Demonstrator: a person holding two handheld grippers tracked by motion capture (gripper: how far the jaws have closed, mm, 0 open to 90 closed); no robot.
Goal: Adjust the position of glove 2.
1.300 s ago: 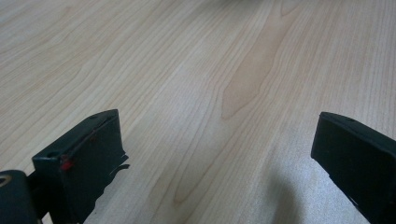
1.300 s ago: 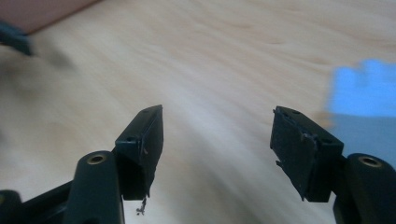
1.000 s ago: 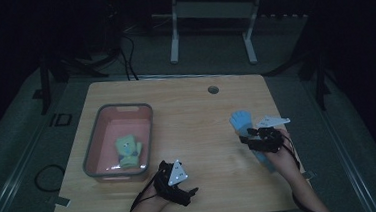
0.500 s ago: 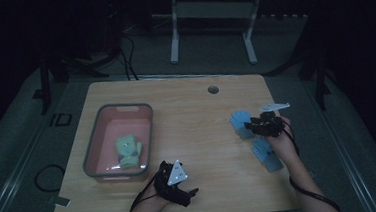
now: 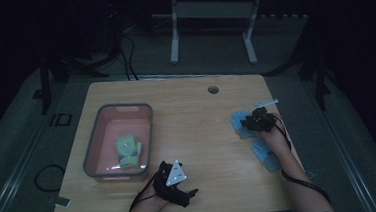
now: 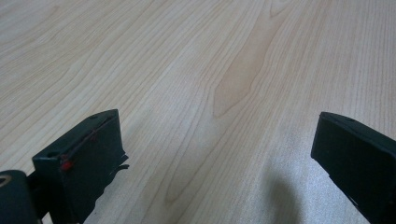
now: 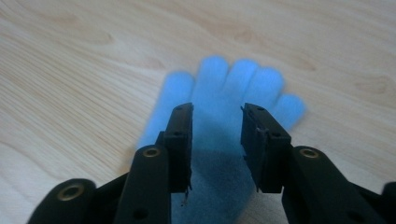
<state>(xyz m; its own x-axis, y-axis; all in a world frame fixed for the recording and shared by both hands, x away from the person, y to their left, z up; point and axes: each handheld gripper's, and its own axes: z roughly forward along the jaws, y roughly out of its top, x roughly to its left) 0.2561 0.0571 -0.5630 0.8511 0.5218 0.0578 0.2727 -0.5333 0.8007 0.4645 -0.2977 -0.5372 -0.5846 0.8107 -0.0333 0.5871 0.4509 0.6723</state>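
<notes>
A light blue glove lies flat on the wooden table, fingers pointing away. My right gripper hovers just over its palm, jaws a narrow gap apart with nothing between them. From above, this gripper is at the table's right side over that glove. A second blue glove lies nearer, partly under the right forearm. My left gripper rests near the front edge, and its jaws stand wide open over bare wood. A green glove lies in the pink bin.
The pink bin stands at the table's left half. A round cable hole sits near the far edge. Cables trail from both grippers toward the front. A metal stand is on the floor beyond the table.
My right gripper has moved away from me, from over the nearer blue glove to over the farther one. The left gripper has stayed put.
</notes>
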